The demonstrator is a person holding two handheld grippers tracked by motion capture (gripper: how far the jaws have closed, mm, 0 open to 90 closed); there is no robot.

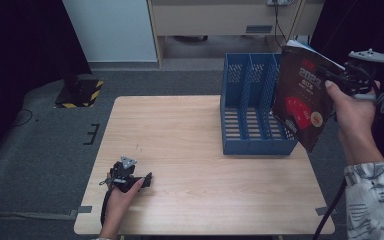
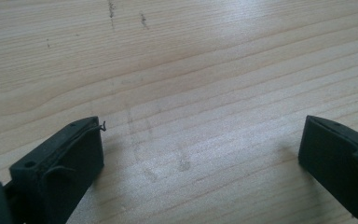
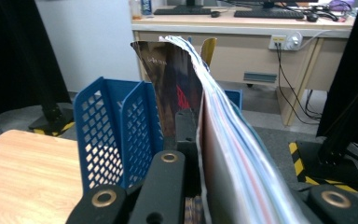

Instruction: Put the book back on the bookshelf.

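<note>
In the high view, the magazine (image 1: pixel 301 97) covers the right compartment of the blue file organizer (image 1: pixel 247 107) and the jaws of the right gripper (image 1: pixel 341 76); small cover text below the large numerals is illegible. The right sleeve (image 1: pixel 375 200) is cut off by the frame's edge. In the right gripper view, the magazine's pages (image 3: pixel 242 154) hide the right-hand jaw. In the left gripper view, both jaws of the left gripper (image 2: pixel 200 154) are cropped at the bottom edge.

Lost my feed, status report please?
Right hand-held gripper shut on magazine, held above blue file rack. Left hand-held gripper open, resting on table. Nothing in the way.
</note>
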